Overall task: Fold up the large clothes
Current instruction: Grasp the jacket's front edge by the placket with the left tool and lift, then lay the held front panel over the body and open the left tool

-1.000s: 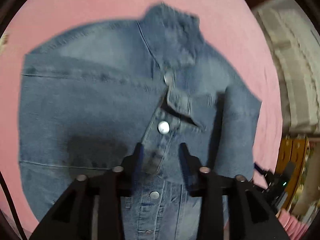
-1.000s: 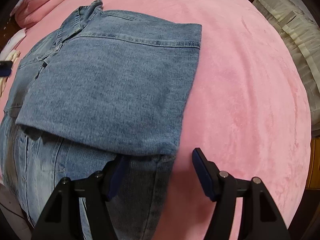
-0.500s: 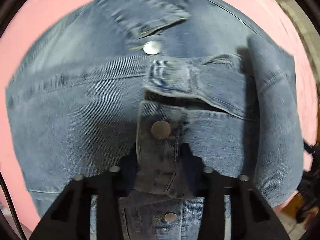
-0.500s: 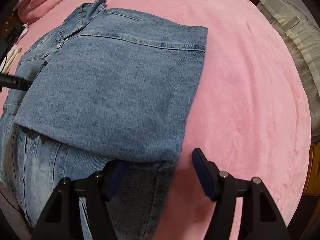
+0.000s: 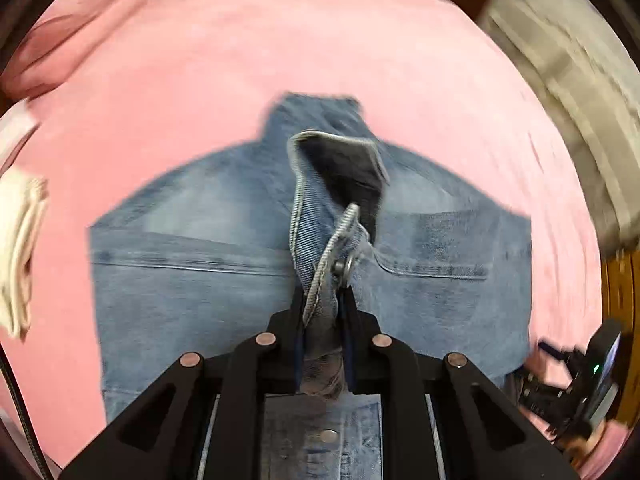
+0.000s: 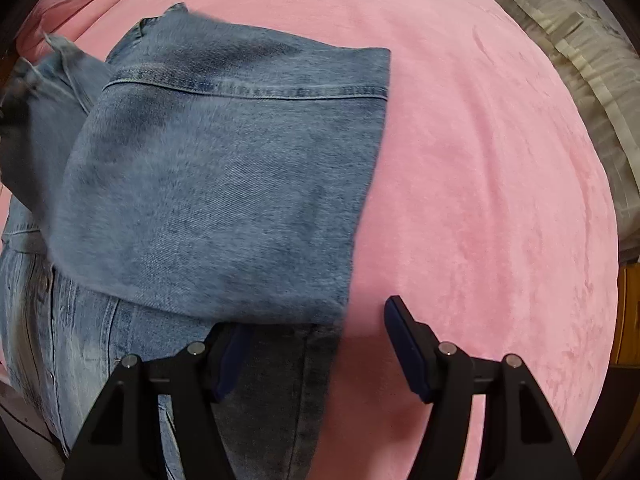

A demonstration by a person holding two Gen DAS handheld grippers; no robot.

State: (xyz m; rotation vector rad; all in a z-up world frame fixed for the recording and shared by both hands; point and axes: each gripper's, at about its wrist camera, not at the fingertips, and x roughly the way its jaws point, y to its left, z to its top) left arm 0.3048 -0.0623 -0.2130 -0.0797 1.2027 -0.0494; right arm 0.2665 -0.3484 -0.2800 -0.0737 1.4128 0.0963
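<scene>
Denim jacket (image 5: 208,264) lies on the pink bed (image 5: 280,48), collar pointing away. Only my left hand-held gripper (image 5: 323,320) view shows it just closed, pinching the button placket (image 5: 320,280); right hand-held gripper (image 6: 316,344) gapes over the folded sleeve's edge.

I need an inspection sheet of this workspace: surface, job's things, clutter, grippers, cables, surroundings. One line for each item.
Surface: pink plush bed cover, bare at right.
Job's things: blue denim jacket, one side folded over; button placket pinched and lifted.
Clutter: cream folded cloth at left edge.
Grippers: left gripper has just been closing, shut on placket; right gripper open, hovering at jacket edge.
Cables: thin black cable, lower left.
Surroundings: beige pleated fabric; wooden furniture.
</scene>
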